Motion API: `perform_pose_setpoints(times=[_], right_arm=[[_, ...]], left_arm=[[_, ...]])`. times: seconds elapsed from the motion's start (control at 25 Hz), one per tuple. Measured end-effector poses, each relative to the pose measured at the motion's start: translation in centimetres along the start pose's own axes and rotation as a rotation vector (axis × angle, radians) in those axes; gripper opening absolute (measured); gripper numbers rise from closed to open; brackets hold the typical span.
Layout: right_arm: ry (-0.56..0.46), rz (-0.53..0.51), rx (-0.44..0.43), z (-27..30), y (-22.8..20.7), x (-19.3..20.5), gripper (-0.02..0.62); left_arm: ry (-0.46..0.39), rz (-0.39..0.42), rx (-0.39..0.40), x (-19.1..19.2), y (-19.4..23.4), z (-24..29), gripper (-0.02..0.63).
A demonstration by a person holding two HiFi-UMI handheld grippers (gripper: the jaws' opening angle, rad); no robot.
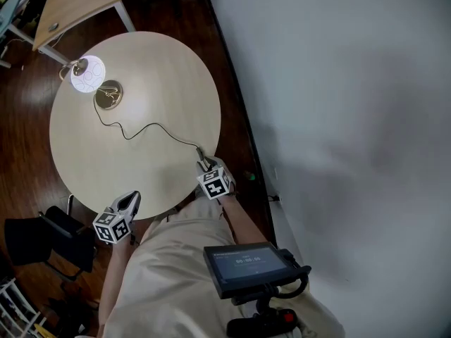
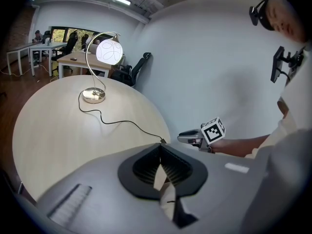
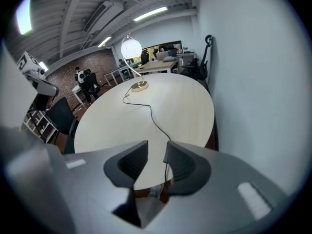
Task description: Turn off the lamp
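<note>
The lamp stands at the far left of the round table. Its globe shade glows white above a brass base. The black cord snakes from the base to the table's near edge, where a small dark piece on it lies just ahead of my right gripper. In the right gripper view the right gripper is open, and the cord passes between the pads, close to the right one. My left gripper hovers at the near edge, and its tips meet with nothing held.
A wooden desk stands beyond the table and a black chair at the near left. A white wall runs close along the right. A small screen hangs in front of the person's lap.
</note>
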State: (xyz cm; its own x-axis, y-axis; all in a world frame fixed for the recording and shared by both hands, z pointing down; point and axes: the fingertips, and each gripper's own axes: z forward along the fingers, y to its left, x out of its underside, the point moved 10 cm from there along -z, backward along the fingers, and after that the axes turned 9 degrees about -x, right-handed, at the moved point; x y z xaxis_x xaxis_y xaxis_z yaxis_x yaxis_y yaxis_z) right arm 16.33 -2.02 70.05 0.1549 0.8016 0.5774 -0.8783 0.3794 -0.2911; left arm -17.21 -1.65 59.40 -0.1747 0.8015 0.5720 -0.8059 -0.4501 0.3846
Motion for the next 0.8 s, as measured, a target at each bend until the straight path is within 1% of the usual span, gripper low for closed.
perform_pose_setpoints(times=[0.24,0.4,0.6,0.8], right_arm=[[0.062,-0.057,-0.005,1.9,-0.6,0.7,0.121],[0.116,-0.083,-0.011,2.8,-0.1,1.5,0.121],[0.183,-0.146,-0.029,3.3,-0.4,1.6,0.121],[0.193,-0.163,-0.039,3.4,-0.9,1.9,0.121]], left_arm=[[-0.011,-0.027,-0.029,0.3,0.6,0.0,0.005],[-0.009,-0.054,-0.055,0.8,0.9,-0.8,0.005],[-0.036,-0.081,-0.083,0.8,0.2,-0.8,0.005],[-0.058,-0.105,-0.104,1.5,-0.5,-0.7,0.005]])
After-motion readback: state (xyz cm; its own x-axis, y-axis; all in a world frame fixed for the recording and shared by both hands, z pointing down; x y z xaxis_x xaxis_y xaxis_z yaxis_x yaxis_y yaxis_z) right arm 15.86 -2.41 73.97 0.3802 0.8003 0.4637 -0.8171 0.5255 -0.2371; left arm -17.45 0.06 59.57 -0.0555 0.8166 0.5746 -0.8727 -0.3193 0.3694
